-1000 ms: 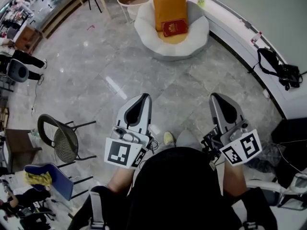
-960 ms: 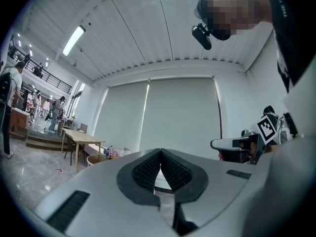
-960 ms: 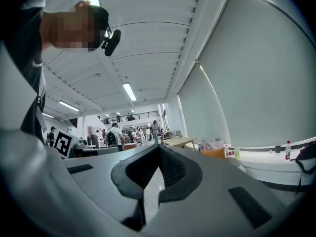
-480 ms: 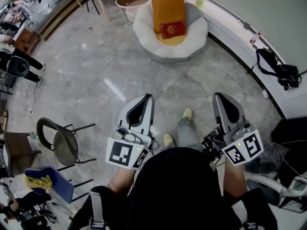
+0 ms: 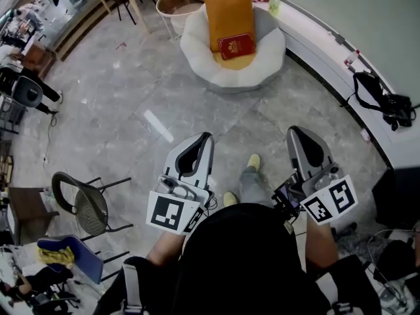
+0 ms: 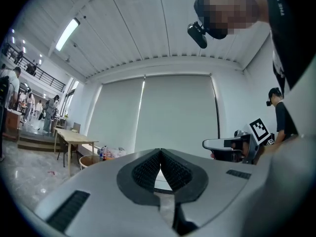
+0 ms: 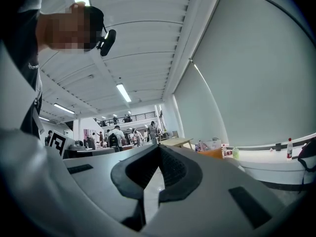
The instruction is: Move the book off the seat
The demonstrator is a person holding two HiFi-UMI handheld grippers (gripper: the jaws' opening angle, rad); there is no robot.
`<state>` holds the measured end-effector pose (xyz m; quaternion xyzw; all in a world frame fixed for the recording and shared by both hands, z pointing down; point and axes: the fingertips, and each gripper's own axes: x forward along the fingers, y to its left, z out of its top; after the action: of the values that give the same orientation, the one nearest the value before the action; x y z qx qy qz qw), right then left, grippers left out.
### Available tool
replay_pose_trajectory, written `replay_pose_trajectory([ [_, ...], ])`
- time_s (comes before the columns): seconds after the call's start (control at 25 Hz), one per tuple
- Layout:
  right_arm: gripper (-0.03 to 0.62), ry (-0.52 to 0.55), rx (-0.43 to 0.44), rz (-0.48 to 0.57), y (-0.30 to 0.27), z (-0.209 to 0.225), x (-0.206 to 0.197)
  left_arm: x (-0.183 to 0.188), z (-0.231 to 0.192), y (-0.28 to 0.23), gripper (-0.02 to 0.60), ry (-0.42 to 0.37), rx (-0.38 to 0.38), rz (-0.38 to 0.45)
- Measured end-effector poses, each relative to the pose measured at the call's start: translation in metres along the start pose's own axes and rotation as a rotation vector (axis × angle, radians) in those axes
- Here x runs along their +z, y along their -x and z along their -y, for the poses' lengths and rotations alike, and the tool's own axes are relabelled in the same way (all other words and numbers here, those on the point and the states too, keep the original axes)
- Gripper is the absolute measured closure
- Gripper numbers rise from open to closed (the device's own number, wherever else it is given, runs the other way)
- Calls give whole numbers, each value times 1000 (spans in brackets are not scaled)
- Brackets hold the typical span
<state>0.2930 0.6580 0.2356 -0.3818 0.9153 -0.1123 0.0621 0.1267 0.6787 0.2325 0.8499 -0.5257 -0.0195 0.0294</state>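
Two grippers are held out level in front of the person. The left gripper is clenched with nothing in it, and its ribbed pads meet at the tips in its own view. The right gripper is clenched and empty in the same way. Below them is the glossy grey stone floor, with the person's yellow-green shoe between the two grippers.

Far ahead, well apart from both grippers, stands the round white padded seat. The thin red hardcover book lies on it, and its far edge rests against the upright orange cushion. The task seems to be only at the approach, and the book is untouched.

Several things could go wrong from here. If a gripper arrives clenched, it will probably only push the book deeper into the soft seat. A book lying nearly flat gives little edge to take, so the pads may slip off. They may also pinch one cover alone, and then the book would fall open. A grasp too near the far edge may catch the cushion too.
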Motion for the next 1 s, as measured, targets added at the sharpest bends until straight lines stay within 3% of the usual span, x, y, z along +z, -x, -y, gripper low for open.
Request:
replay_pose_trajectory([
  [0.6,586,-23,6,-18,-82,108,16,-2,-36,-131,571,-14,-15,-38],
  [1.0,588,-3,25,-28,-109,149,25,-3,-44,-188,571,-26,-7,-49],
])
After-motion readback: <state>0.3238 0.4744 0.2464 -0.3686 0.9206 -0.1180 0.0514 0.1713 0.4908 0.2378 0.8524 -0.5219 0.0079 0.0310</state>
